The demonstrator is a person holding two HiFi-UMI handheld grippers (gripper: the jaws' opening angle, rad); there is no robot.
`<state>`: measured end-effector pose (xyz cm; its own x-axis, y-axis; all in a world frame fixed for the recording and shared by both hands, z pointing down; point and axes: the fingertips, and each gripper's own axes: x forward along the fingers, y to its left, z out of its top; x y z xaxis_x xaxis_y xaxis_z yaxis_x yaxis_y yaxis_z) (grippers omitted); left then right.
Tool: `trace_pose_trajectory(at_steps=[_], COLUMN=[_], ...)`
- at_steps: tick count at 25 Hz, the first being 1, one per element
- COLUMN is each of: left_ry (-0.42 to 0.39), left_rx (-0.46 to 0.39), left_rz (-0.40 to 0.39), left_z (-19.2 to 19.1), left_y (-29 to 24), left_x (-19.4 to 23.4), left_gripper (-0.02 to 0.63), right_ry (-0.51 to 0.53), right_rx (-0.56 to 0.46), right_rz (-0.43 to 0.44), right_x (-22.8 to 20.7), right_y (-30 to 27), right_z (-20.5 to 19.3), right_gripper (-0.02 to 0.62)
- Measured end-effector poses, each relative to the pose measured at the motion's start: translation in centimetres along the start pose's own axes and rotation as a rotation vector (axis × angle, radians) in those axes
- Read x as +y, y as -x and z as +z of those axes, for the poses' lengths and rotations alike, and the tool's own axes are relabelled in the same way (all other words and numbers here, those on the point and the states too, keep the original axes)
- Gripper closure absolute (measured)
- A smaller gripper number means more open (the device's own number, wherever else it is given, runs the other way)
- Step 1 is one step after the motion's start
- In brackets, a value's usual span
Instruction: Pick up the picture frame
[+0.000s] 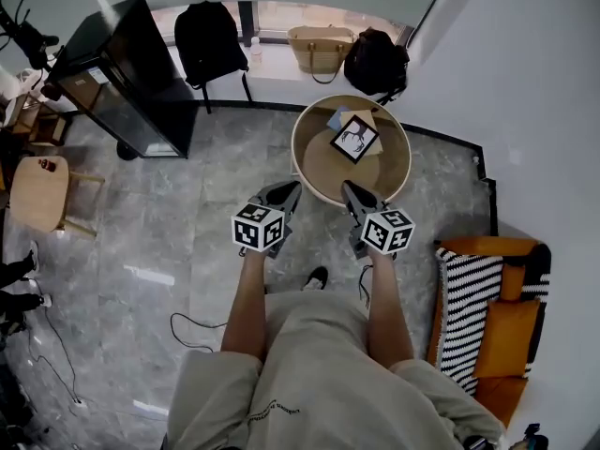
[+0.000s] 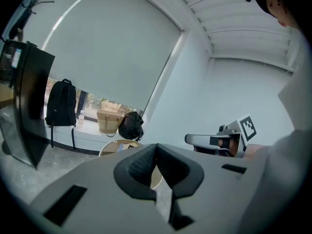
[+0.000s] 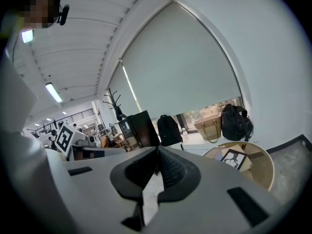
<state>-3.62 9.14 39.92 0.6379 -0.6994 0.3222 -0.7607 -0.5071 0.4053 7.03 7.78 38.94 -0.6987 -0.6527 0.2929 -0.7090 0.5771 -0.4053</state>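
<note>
The picture frame (image 1: 354, 139), black-edged with a dark figure on white, lies on a round wooden table (image 1: 317, 169) beside a blue card and a tan sheet. In the head view both grippers hover short of the table's near rim. My left gripper (image 1: 292, 189) is at the rim's left and my right gripper (image 1: 348, 189) at its middle. Each is shut and holds nothing. In the right gripper view the picture frame (image 3: 233, 158) lies well beyond the closed right gripper (image 3: 157, 151). The left gripper view shows its closed left gripper (image 2: 156, 146) and only a sliver of the table (image 2: 113, 148).
A black cabinet (image 1: 131, 73) stands at the far left. A black backpack (image 1: 208, 36), a woven bag (image 1: 319, 50) and a black bag (image 1: 375, 64) line the window sill. An orange and striped sofa (image 1: 487, 307) is on the right, a wooden chair (image 1: 42, 190) on the left. Cables lie on the floor (image 1: 187, 331).
</note>
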Motion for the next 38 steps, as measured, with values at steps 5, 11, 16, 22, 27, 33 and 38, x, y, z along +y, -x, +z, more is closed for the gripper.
trace_pose_trajectory(at_steps=[5, 11, 16, 22, 27, 33, 38], left_ry=[0.009, 0.033, 0.05, 0.091, 0.12, 0.196, 0.275], left_rx=[0.014, 0.062, 0.088, 0.095, 0.096, 0.096, 0.158], left_rz=[0.021, 0.044, 0.04, 0.012, -0.014, -0.062, -0.082], left_z=[-1.0, -3.9, -4.6, -3.7, -1.2, 2.6, 1.7], left_y=[-3.3, -5.7, -7.7, -12.8, -18.5, -26.0, -29.9], left_x=[-2.5, -3.9, -3.8, -2.4, 1.0, 5.8, 10.2], left_gripper=[0.586, 0.586, 0.586, 0.586, 0.586, 0.586, 0.586], right_ry=[-0.042, -0.119, -0.156, -0.152, -0.143, -0.131, -0.135], right_rx=[-0.001, 0.003, -0.018, 0.009, 0.043, 0.119, 0.192], right_rz=[-0.005, -0.039, -0.08, -0.115, -0.146, -0.187, -0.215], right_x=[-4.5, -9.1, -11.7, -15.9, -20.1, -25.9, -29.0], right_y=[2.0, 4.1, 5.1, 4.0, 0.4, -5.0, -9.7], right_z=[0.1, -2.4, -2.6, -1.8, 0.2, 3.0, 3.8], right_gripper=[0.56, 0.561, 0.56, 0.56, 0.56, 0.56, 0.56])
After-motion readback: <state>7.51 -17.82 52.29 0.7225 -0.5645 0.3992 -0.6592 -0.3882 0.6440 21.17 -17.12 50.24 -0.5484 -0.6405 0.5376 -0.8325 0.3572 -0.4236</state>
